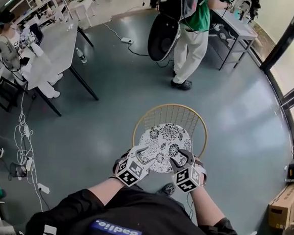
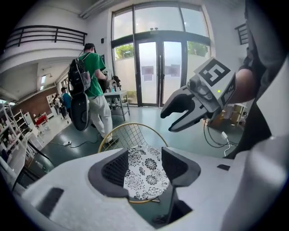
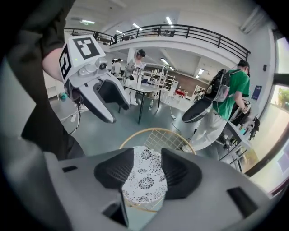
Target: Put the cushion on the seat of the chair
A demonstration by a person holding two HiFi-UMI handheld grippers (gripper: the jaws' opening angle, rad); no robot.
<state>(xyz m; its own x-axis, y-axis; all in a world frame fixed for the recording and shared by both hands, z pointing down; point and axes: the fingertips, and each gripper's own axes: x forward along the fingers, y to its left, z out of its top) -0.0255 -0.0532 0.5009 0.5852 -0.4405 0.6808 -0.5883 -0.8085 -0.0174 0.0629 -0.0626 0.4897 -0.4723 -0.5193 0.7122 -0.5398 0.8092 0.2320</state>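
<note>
currently: cushion (image 1: 166, 141) is round and white, printed with black flower rosettes. it lies flat on the seat of the chair (image 1: 170, 116), inside the tan hoop rim, with the wire-grid back rising on its far side.

left gripper (image 1: 143, 157) hangs over the cushion's near-left edge, jaws apart, nothing pinched. the cushion shows through the gap, below the pads and not pressed by them. right gripper (image 1: 180, 160) is over the near-right edge, jaws likewise spread and empty. the two grippers are side by side and not touching.

surroundings, left to right:
- white table (image 1: 56, 44) with dark legs, and loose cables (image 1: 23, 145) on the floor, well left of the chair.
- open grey floor (image 1: 106, 121) all round the hoop.
- a person in a green shirt (image 1: 198, 17) standing beyond the chair back, well apart.
- cardboard box (image 1: 286, 204) at the far right edge.
</note>
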